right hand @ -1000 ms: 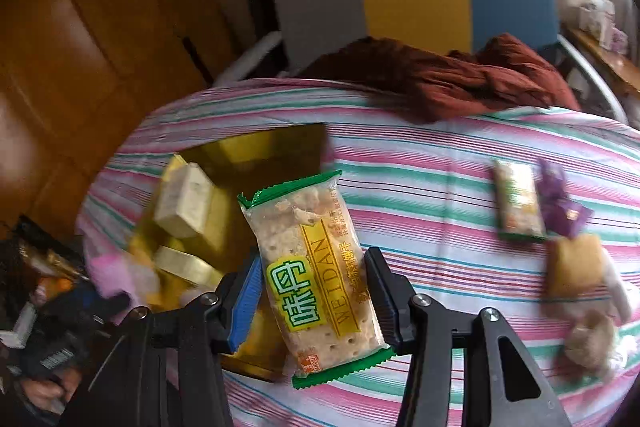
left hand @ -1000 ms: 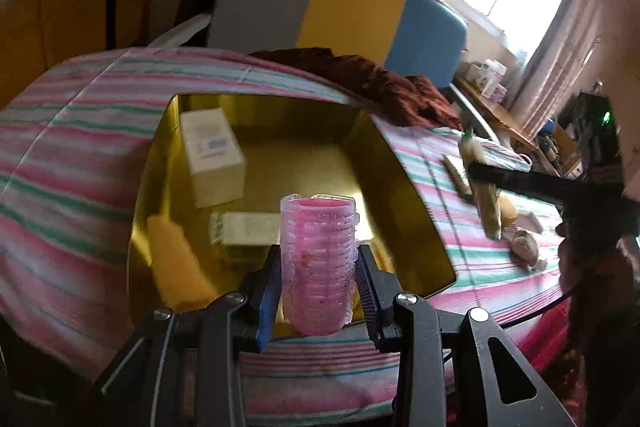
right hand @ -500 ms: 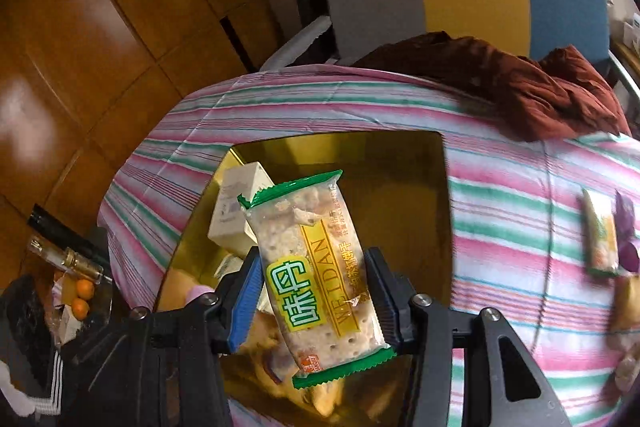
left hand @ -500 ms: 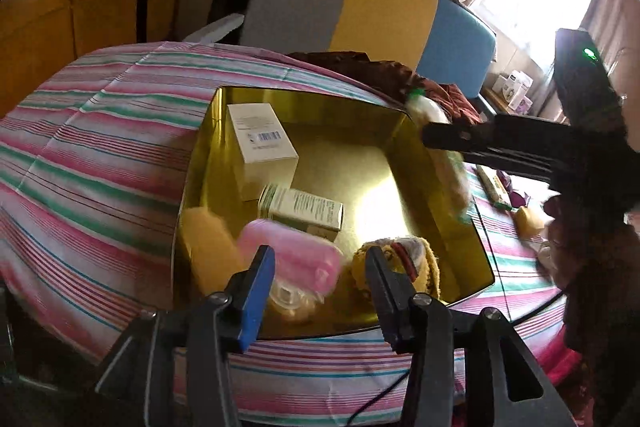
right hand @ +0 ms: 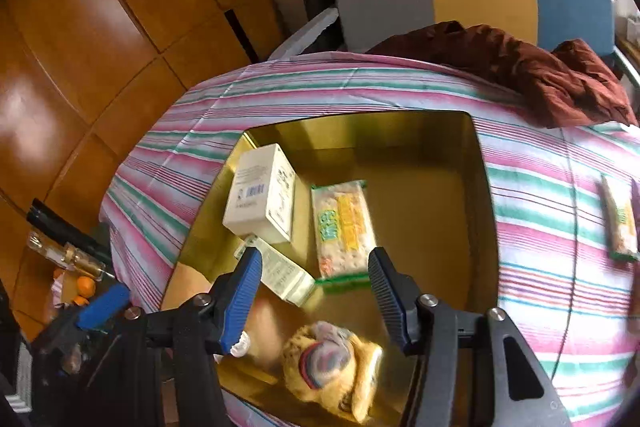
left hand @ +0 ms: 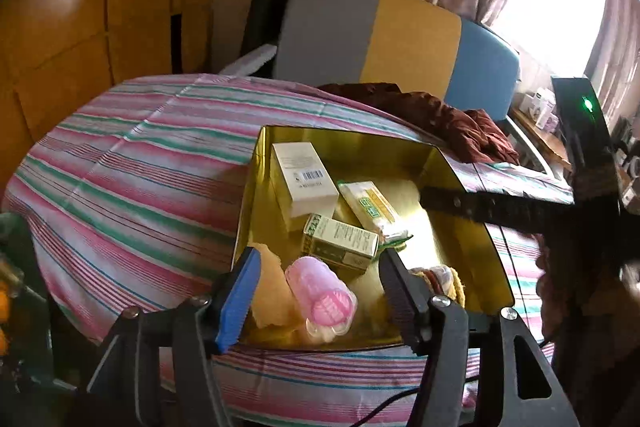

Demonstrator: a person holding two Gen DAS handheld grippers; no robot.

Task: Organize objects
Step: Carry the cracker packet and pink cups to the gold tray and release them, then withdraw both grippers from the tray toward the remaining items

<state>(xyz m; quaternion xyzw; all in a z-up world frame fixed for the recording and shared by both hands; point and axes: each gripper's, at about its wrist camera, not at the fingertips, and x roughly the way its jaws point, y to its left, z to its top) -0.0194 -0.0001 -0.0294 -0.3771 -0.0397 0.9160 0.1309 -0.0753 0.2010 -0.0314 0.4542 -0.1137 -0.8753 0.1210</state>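
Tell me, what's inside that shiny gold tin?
The gold tin holds a white box, a cracker packet, a small green carton, pink stacked cups lying sideways, a yellow plush toy and something yellow. Anything beneath them is hidden.

Left claw (left hand: 316, 291) gapes empty over gold tin (left hand: 468, 187).

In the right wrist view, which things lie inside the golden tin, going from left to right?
White cardboard box with a barcode → green-edged cracker packet. The small green-and-white carton overlaps both, so I leave it out. All lie in the golden metal tin.
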